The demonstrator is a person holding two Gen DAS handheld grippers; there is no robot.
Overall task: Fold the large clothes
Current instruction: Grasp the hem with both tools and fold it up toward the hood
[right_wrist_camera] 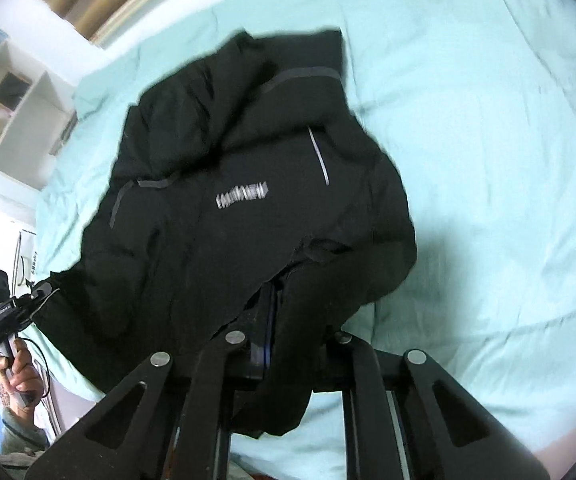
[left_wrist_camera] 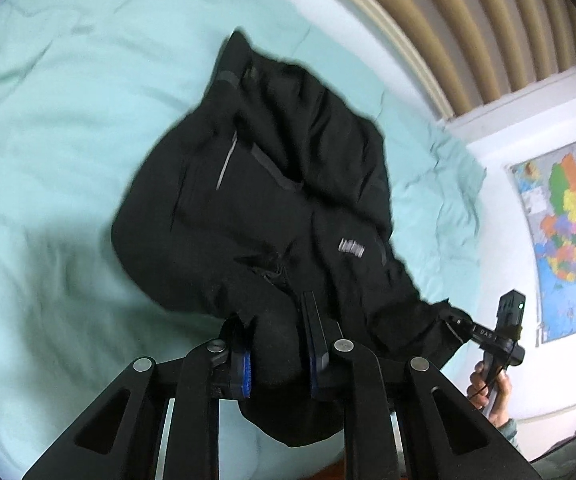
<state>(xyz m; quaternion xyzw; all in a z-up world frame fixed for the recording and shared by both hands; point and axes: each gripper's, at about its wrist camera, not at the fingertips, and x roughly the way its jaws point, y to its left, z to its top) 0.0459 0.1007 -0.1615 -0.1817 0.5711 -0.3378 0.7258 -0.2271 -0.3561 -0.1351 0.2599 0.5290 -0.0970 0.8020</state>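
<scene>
A large black jacket (left_wrist_camera: 256, 184) with a grey chest logo and reflective strips hangs over the mint green bed (left_wrist_camera: 48, 120). My left gripper (left_wrist_camera: 276, 344) is shut on a thick bunch of its hem. The right gripper (left_wrist_camera: 463, 326) shows at the lower right, pinching another edge of the jacket. In the right wrist view the jacket (right_wrist_camera: 228, 200) drapes over my right gripper (right_wrist_camera: 288, 320), shut on its fabric; one finger is hidden under cloth. The left gripper (right_wrist_camera: 42, 292) shows at the left, clamped on the jacket's edge.
The bed sheet (right_wrist_camera: 487, 160) spreads around the jacket. A slatted headboard (left_wrist_camera: 467, 20) and a wall map (left_wrist_camera: 567, 240) lie to the right. A white shelf unit (right_wrist_camera: 8, 100) with a yellow ball stands beside the bed.
</scene>
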